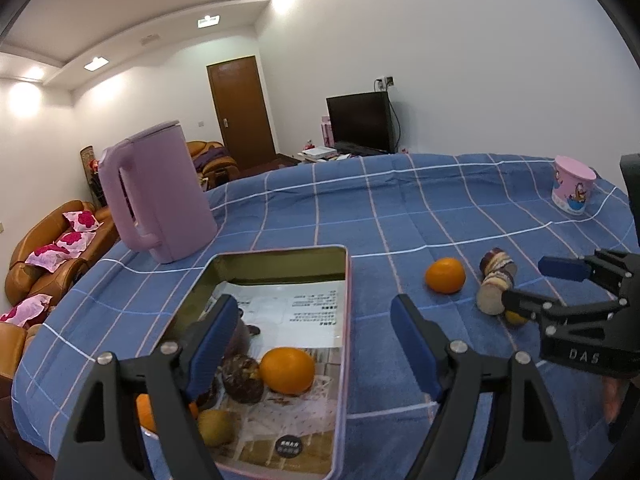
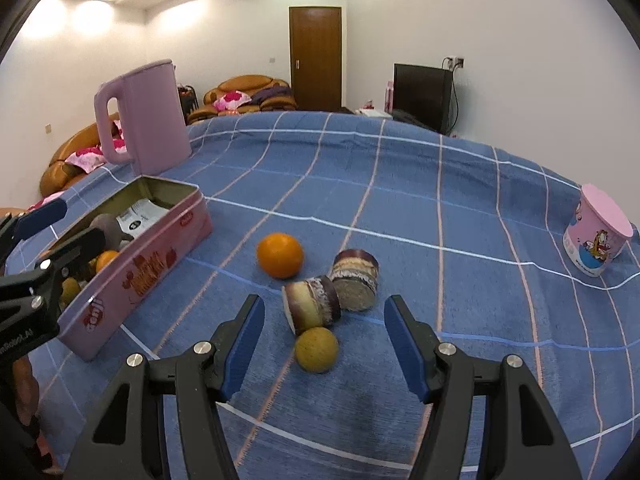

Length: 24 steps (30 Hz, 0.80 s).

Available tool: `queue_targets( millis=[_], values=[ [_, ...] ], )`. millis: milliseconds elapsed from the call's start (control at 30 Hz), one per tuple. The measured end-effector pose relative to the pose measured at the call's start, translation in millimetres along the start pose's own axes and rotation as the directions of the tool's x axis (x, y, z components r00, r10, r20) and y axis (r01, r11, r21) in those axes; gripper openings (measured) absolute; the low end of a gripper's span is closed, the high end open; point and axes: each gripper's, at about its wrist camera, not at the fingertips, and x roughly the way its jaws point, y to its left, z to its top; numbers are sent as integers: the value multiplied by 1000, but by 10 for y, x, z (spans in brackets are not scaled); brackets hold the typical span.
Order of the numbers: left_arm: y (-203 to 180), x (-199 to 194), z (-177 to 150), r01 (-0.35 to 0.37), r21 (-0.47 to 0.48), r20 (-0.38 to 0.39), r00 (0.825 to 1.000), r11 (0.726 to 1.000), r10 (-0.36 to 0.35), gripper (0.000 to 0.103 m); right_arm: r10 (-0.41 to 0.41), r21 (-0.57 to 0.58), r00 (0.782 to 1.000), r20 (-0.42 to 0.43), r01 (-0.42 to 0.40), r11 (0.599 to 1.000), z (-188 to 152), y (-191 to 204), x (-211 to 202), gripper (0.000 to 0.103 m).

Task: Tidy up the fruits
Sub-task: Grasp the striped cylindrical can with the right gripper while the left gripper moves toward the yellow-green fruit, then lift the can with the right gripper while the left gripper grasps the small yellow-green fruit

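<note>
The desk (image 2: pixel 400 184) was covered by a blue checked cloth. A pink tin box (image 2: pixel 132 276) stood open on its left part, just in front of a pink kettle (image 2: pixel 148 120).

Inside the box (image 1: pixel 280 256), as seen from the left wrist view, lay an orange (image 1: pixel 287 370), a dark brown round item (image 1: pixel 243 378) touching it, a yellowish fruit (image 1: pixel 216 426) near the front, and part of a second orange (image 1: pixel 146 412) behind the left finger. Printed paper lined the bottom.

On the cloth to the right of the box lay a loose orange (image 2: pixel 280 255), well apart from the box. Near it lay two layered cake-like cylinders on their sides, touching each other: one nearer (image 2: pixel 312 306), one farther (image 2: pixel 356 280). A small yellow-green fruit (image 2: pixel 317 349) rested against the nearer cylinder.

The left gripper (image 1: pixel 312 332) hung over the open box with its jaws spread wide and nothing between them; no pad touched any fruit. The right gripper (image 2: pixel 324 344) pointed down at the cloth, its jaws spread with the yellow-green fruit and the nearer cylinder lying between the fingers, the pads clear of both.

A pink printed cup (image 2: pixel 596 240) stood at the far right of the desk, well apart from the fruit.
</note>
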Motion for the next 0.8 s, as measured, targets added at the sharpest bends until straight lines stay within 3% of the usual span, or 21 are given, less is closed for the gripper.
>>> queue_targets(
  millis=[133, 567, 633, 800],
  values=[
    [-34, 45, 25, 10, -6, -13, 1000, 1000, -10, 81, 11, 0, 999, -36, -11, 1000, 6, -29, 75, 55],
    [-253, 118, 90, 31, 28, -24, 999, 999, -30, 81, 64, -12, 993, -97, -66, 998, 105, 22, 299, 54],
    [-276, 141, 99, 36, 30, -33, 999, 999, -35, 81, 72, -18, 992, -107, -74, 997, 108, 38, 322, 41],
    [-328, 193, 139, 63, 27, -51, 997, 998, -62, 81, 91, -17, 994, -58, -92, 996, 100, 34, 214, 35]
  ],
)
